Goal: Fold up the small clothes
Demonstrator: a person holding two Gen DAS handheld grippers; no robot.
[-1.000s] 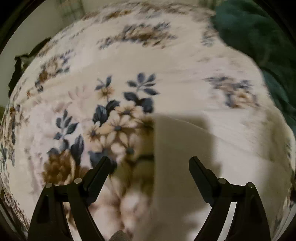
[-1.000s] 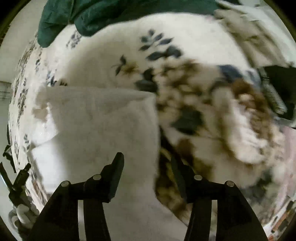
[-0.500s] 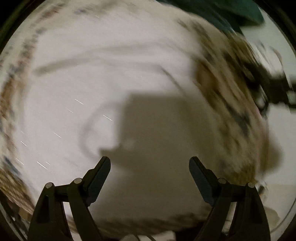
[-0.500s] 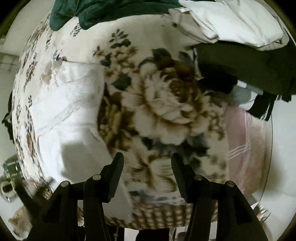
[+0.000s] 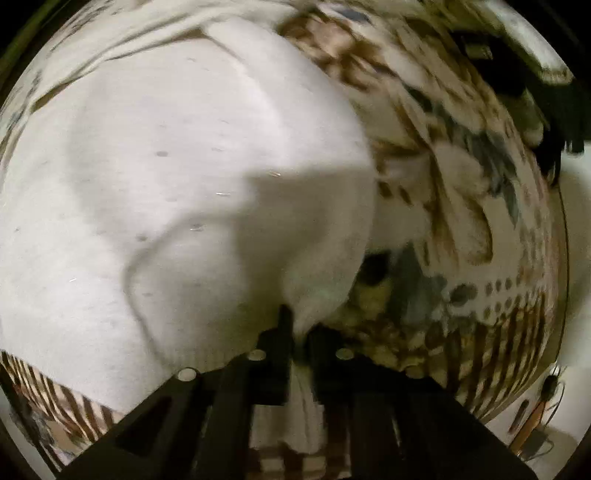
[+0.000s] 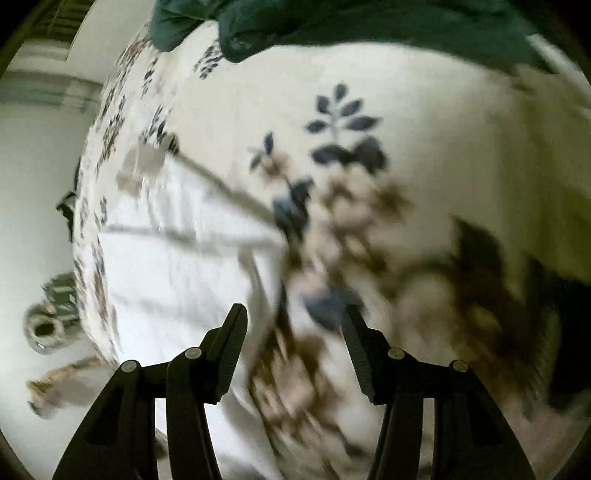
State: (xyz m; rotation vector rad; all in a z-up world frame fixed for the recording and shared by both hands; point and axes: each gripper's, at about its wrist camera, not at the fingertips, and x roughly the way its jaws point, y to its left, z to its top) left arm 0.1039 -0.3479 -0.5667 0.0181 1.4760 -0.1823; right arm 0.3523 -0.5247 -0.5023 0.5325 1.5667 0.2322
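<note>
White garment (image 5: 177, 192) fills most of the left wrist view, its outline lost to motion blur and its left and lower parts cut off by the lens rim. What kind of small garment it is cannot be told. A dark shadow falls across its middle. It lies spread on a floral blanket (image 5: 461, 206) whose brown and blue blooms are smeared. In the right wrist view the same garment (image 6: 177, 273) shows as a pale patch at left on the blanket (image 6: 406, 110), with blurred folds and a grey seam line crossing it; its near edge is hidden behind the tongs.

From the left gripper (image 5: 299, 332) the cloth rises away forward and to the left, one bunched corner drawn down between the tips. From the right gripper (image 6: 295, 332) the garment lies ahead and to the left, its edge passing just by the left finger.

The left gripper's jaws are pinched together on that gathered fold of white fabric. The right gripper's jaws stand wide apart, holding nothing, above the blanket. A dark green cloth (image 6: 369, 26) sits at the far edge, well apart from both.
</note>
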